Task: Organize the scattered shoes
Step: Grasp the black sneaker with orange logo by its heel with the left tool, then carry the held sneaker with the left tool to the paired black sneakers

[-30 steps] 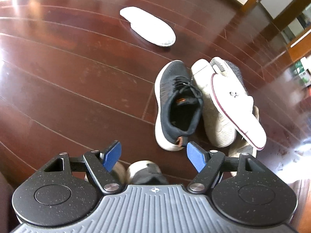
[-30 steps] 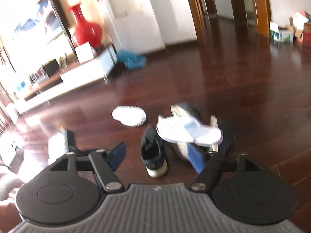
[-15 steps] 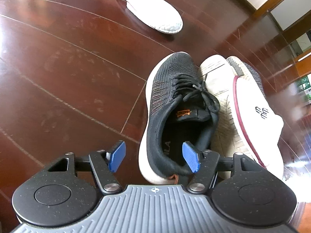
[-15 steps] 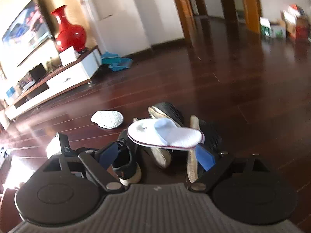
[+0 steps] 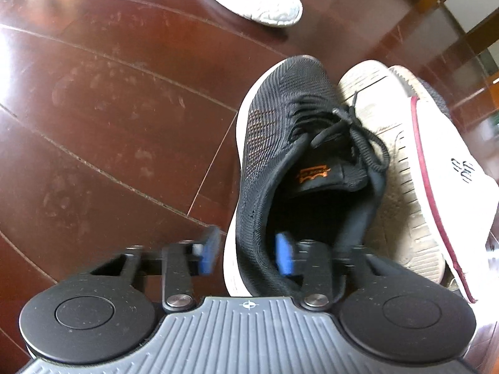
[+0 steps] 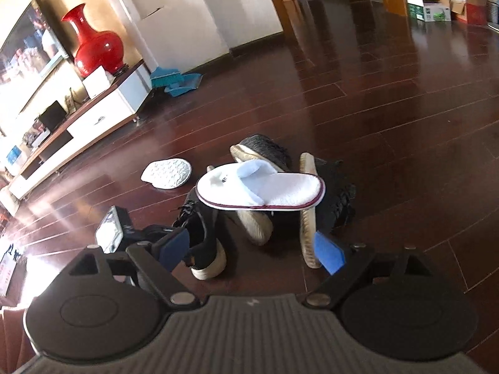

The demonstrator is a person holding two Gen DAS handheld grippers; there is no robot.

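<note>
A black knit sneaker with a white sole stands upright on the dark wooden floor. My left gripper points down at its heel. One blue pad is outside the left wall and the other inside the shoe opening. The jaws are closing around that wall, and a thin gap still shows at the outer pad. The same sneaker appears in the right wrist view. My right gripper hangs open and empty just in front of the shoe pile. A white slipper with maroon trim lies on top of the pile.
Under the slipper lie two dark sneakers on their sides, with beige soles showing. Another white slipper lies sole up, farther back on the left. A low white TV cabinet with a red vase lines the left wall. Boxes stand far right.
Both grippers came down toward the pile. The left one reached the black sneaker's heel and its jaws narrowed around the side wall. The right one stayed open.
</note>
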